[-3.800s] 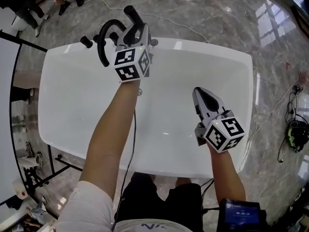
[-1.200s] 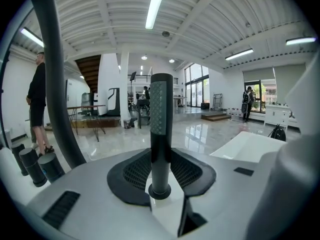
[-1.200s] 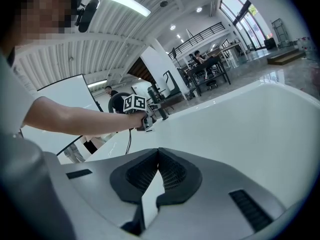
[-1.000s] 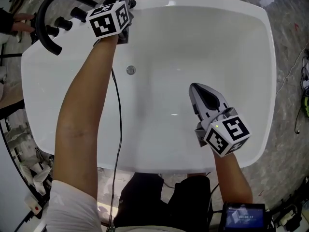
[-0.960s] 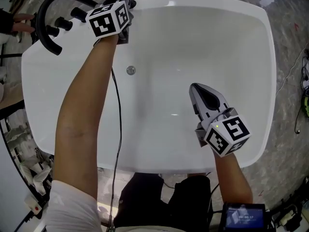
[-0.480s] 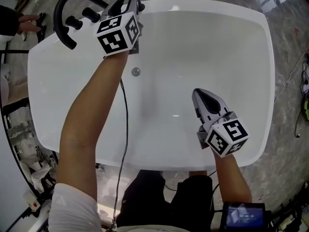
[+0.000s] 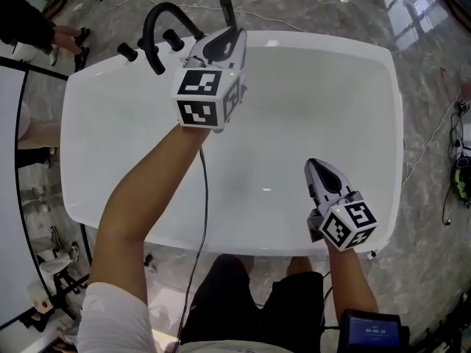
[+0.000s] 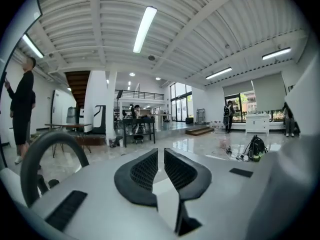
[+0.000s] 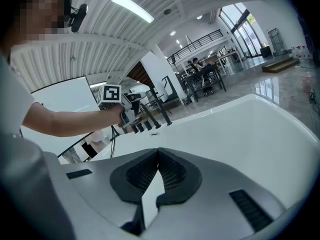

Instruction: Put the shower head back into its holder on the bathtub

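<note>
The black shower head (image 7: 227,12) stands upright in its holder on the far rim of the white bathtub (image 7: 331,44), next to the curved black faucet (image 7: 157,26) and its knobs (image 7: 174,40). My left gripper (image 7: 227,41) hangs raised above the tub, just short of the shower head and apart from it. Its jaws are closing to a narrow gap with nothing between them (image 8: 161,156). My right gripper (image 7: 318,166) hovers over the near right of the basin, shut and empty (image 9: 158,154). The right gripper view shows the left gripper (image 9: 112,100) by the fittings.
A drain (image 7: 266,190) glints on the tub floor. Grey marble floor surrounds the tub, with cables and a bag (image 7: 461,173) at the right. A cable (image 7: 203,197) runs along my left arm. A person (image 7: 29,20) stands at the far left.
My left gripper has pulled back and up from the fittings on the rim, leaving the shower head upright there, and its jaws have narrowed. The right gripper rose a little.
</note>
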Motion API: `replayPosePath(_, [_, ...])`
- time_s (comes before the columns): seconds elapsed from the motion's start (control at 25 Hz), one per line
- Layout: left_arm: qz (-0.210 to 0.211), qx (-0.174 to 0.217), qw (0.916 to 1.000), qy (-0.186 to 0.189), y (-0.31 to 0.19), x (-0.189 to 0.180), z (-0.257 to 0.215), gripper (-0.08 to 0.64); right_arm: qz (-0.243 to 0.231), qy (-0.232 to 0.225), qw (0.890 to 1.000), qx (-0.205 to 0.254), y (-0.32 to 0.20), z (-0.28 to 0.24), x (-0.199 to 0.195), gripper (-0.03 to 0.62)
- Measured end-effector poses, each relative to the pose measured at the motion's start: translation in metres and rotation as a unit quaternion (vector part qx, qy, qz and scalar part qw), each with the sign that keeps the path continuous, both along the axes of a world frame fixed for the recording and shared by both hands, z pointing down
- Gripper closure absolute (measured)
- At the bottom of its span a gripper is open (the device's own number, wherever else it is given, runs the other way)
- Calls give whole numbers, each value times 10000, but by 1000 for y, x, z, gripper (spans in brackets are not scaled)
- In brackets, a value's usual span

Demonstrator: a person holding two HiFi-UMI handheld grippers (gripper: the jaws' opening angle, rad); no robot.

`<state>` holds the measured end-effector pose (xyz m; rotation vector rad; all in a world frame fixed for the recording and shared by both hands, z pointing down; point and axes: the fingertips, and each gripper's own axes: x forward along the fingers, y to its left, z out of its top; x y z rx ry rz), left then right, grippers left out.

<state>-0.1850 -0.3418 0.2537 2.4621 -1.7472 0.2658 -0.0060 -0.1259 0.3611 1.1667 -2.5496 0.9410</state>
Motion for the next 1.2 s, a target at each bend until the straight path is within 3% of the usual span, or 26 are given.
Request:
replayPosePath(0.28, [512, 7, 9986, -164, 71, 10, -64, 538, 463, -13, 9988, 132, 46, -58, 4, 581])
replayPosePath(0.48, [686, -30, 9976, -23, 137, 9, -132, 541, 721, -33, 9972, 178, 89, -122, 17, 581])
replayPosePath(0.88, [-100, 303, 9984, 458, 228, -19, -259, 541, 1056, -127, 9932, 471, 136, -216, 55, 580])
replayPosePath(1.2, [-498, 239, 9961, 681, 317, -4, -306, 541, 881, -303, 9909, 972, 171, -285, 94, 581])
